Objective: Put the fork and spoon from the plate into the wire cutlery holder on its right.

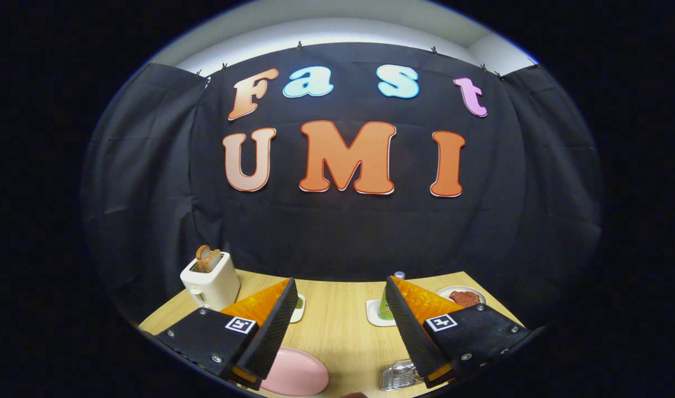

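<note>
No readable text, brand or number was found on the tabletop items. Square black-and-white coded markers were seen on the gripper, whose jaws were held wide apart; nothing legible was carried by them.

Bare wooden bench lies open between the spread fingers. A pink plate sits lower left, the wire cutlery holder lower right. A toaster stands far left, a green bottle ahead.

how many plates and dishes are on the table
2 for sure: a pink plate near the tool, between its open fingers, and a white dish of red food beyond the right finger. More may hide behind the fingers.
</note>
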